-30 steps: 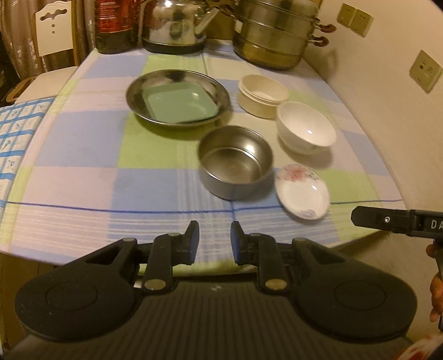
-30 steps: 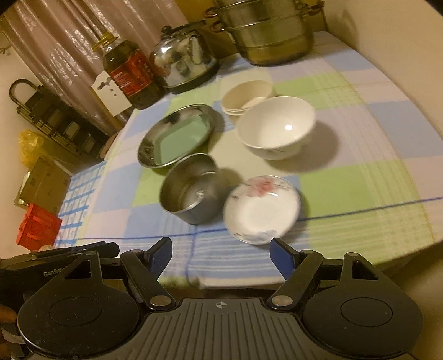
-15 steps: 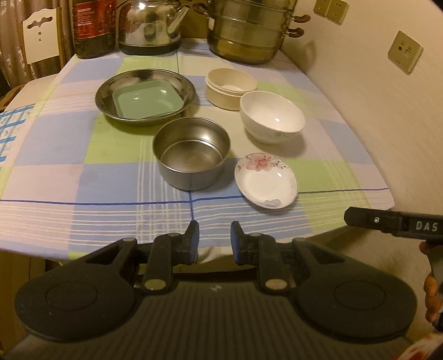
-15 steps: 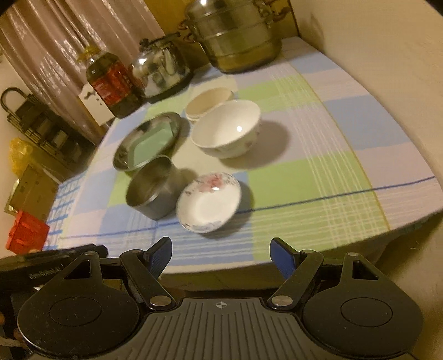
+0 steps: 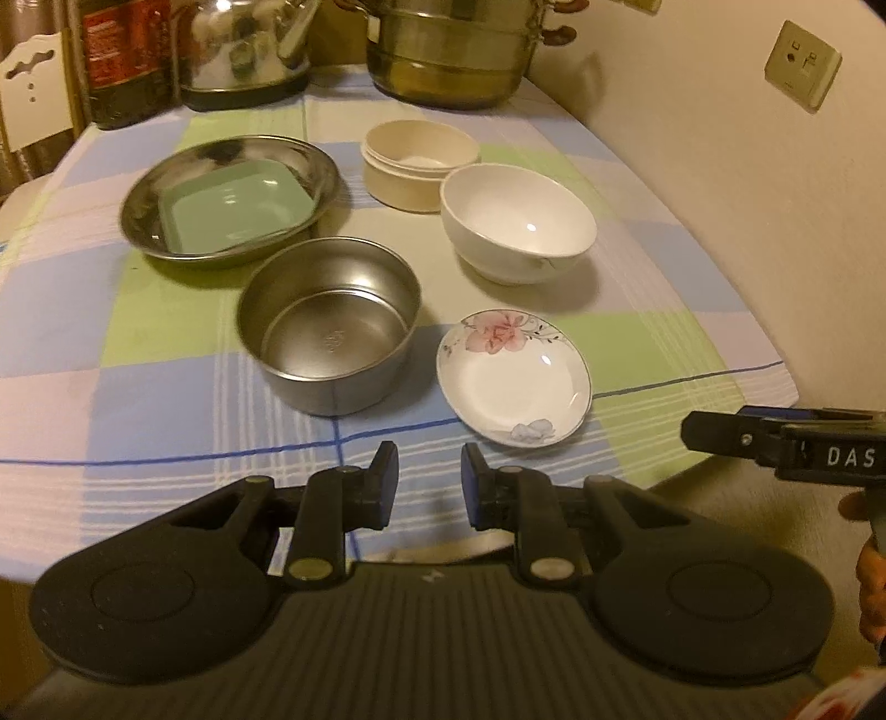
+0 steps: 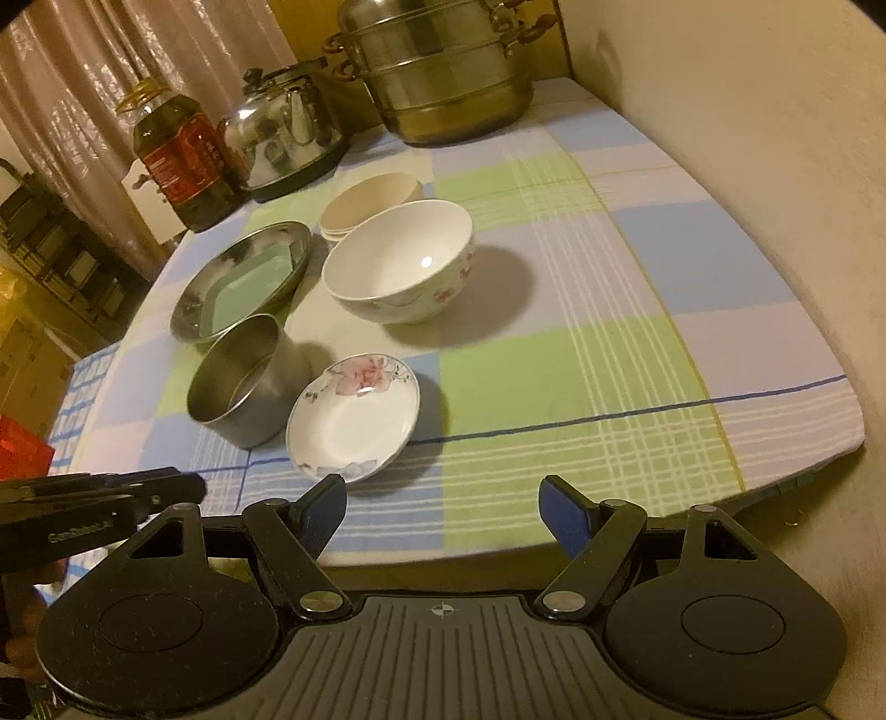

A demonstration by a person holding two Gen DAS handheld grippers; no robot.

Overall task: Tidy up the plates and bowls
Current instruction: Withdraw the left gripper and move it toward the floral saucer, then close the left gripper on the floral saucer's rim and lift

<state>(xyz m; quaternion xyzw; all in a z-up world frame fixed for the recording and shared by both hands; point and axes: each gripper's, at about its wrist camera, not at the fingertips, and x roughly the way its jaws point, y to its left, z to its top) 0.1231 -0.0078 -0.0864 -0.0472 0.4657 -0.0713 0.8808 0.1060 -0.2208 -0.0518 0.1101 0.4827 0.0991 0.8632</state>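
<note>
On the checked tablecloth stand a steel bowl [image 5: 329, 340], a small flowered dish [image 5: 514, 385] to its right, a white bowl [image 5: 518, 221] behind that, a cream bowl stack [image 5: 419, 158], and a green square plate [image 5: 235, 207] inside a steel pan [image 5: 138, 221]. My left gripper [image 5: 425, 482] is empty with a narrow gap, just short of the table's front edge, facing the steel bowl. My right gripper [image 6: 443, 507] is wide open and empty; the flowered dish [image 6: 354, 415] lies just ahead of its left finger.
A steamer pot [image 5: 451, 50], a kettle [image 5: 246, 47] and an oil bottle [image 5: 127, 61] stand at the back. A wall with a socket [image 5: 800, 63] runs along the right. The table's front edge [image 6: 609, 531] lies under both grippers.
Both grippers have moved closer to the table and shifted right; the dishes now sit larger and further left in the views. No dish has moved. Jaw openings are unchanged.
</note>
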